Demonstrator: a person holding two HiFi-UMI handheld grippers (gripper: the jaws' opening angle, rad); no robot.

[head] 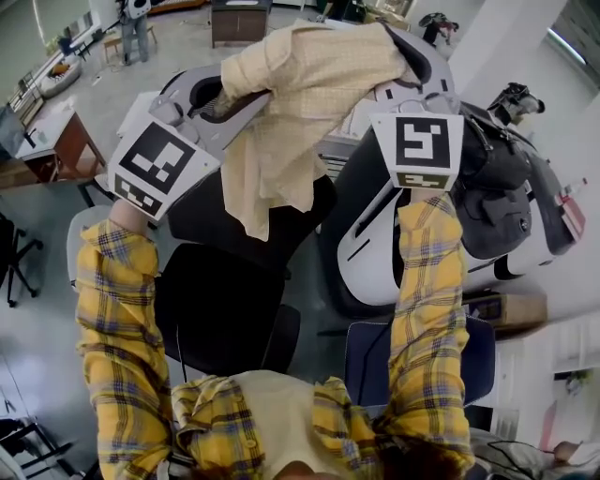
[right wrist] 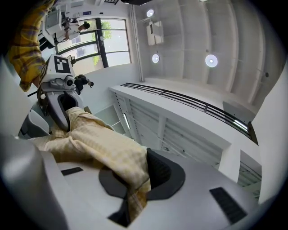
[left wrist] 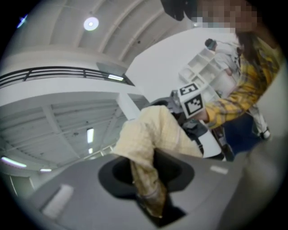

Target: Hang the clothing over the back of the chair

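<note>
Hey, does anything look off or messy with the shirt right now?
Nothing damaged or spilled. The pale yellow shirt is bunched rather than spread: the left gripper and right gripper each pinch it, and it sags in a clump between them above the black chair.

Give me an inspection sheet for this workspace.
Surface: grey floor.
Job's things: shirt held up between both grippers, above the black chair, not yet over its back.
Clutter: backpack by a white machine; blue seat near it.
Grippers: left gripper and right gripper each shut on the shirt.
Cables: nothing seen.
Surroundings: desk at left; a person far off.
</note>
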